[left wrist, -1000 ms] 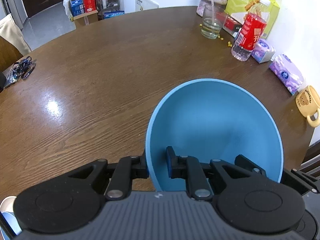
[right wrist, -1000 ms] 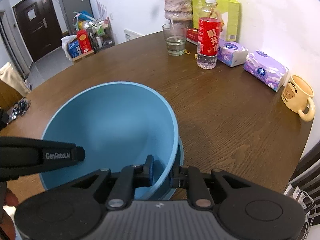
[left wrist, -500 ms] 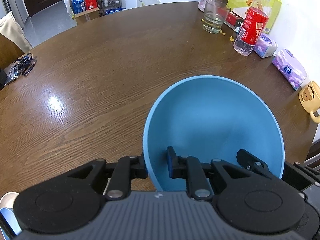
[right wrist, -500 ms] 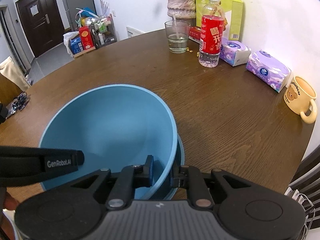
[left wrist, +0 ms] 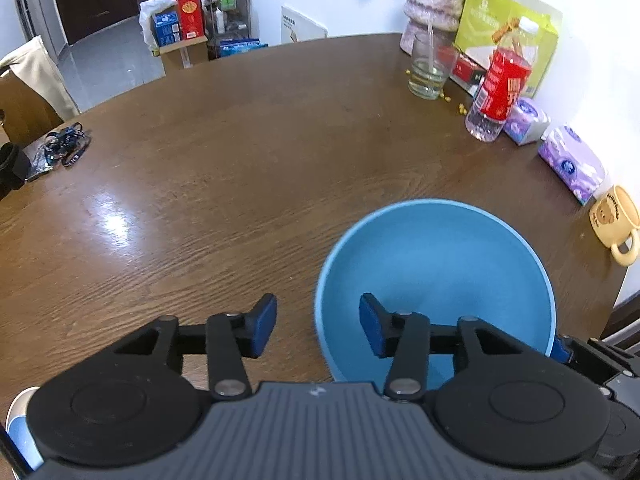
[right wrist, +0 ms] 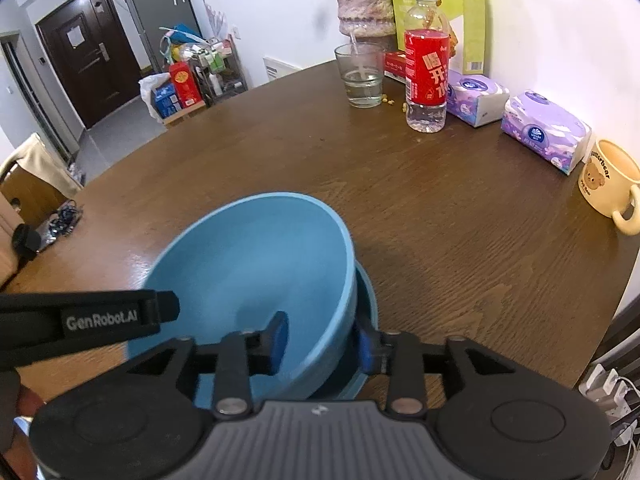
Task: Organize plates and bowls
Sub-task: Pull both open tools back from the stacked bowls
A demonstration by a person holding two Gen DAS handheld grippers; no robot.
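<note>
Straddling bowl rim, both tongs just opened

We are seeing the bowl sitting nested in a second bowl on the table; behind it to the right, the glass, bottle, tissue packs and mug are lining the wall side.

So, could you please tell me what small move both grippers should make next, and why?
Probably lift both straight up and away. The left gripper and right gripper have just been opening, their fingers straddle the blue bowl rim without pressing, and it sits nested in another blue dish.
</note>
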